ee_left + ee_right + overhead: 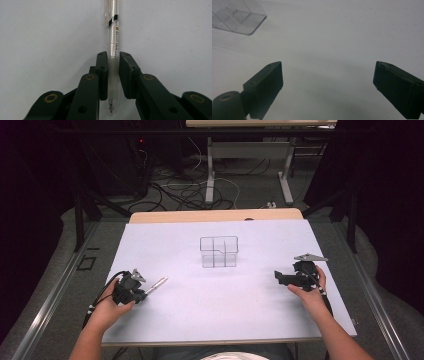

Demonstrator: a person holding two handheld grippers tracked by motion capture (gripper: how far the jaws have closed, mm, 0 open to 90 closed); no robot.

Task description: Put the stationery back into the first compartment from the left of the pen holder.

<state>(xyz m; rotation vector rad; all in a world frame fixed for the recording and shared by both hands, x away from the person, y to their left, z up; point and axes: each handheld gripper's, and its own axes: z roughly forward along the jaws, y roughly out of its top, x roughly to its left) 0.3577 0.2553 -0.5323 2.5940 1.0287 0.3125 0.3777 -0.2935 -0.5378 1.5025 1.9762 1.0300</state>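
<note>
Firstly, left gripper (141,292): jaws clamped on a clear pen (113,47), pen tip toward the hand.
Pen: lay low over the white table (210,315), front-left.
Right gripper (327,82): jaws spread wide, nothing between.
Clear divided organizer (219,252): stood mid-table, well apart from both.
</note>
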